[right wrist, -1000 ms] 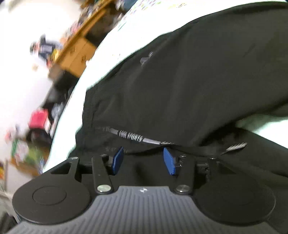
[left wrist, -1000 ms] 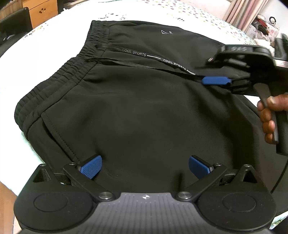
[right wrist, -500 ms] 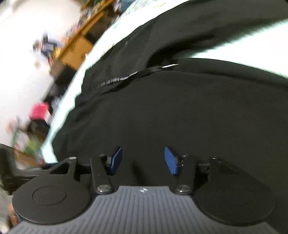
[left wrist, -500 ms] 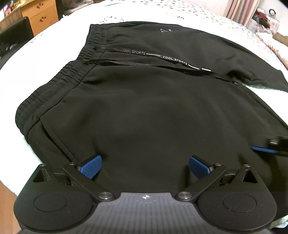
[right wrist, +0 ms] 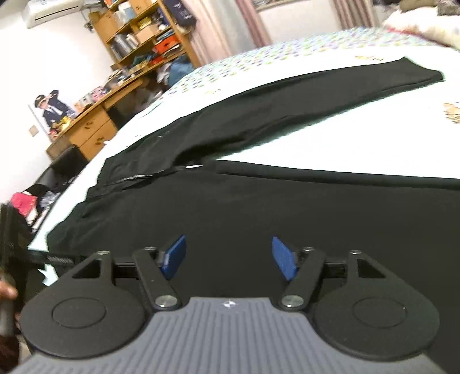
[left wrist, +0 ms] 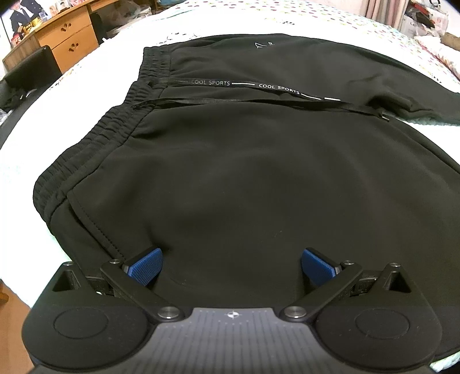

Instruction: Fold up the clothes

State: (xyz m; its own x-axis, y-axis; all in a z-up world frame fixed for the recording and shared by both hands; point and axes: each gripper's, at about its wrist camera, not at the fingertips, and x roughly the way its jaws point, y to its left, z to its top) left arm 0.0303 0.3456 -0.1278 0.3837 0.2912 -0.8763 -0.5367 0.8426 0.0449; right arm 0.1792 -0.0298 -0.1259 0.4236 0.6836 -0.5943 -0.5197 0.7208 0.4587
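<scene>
— What do we see of the black trousers (left wrist: 244, 172)?

— They lie flat on the bed (left wrist: 316, 20), filling the middle of the left wrist frame, elastic waistband (left wrist: 95, 149) at left, a drawstring printed "COOL SPORTS" (left wrist: 244, 85) across the upper part.

— And our tongs?

— The left tongs (left wrist: 231, 266) sit low over the fabric at bottom centre, blue pads wide apart, nothing between them. The right tongs (right wrist: 228, 259) likewise gape over the cloth.

— Anything only one view gives us?

— The right wrist view shows one leg (right wrist: 330, 95) stretching to the upper right, and wooden shelves (right wrist: 143, 31) at upper left.
</scene>
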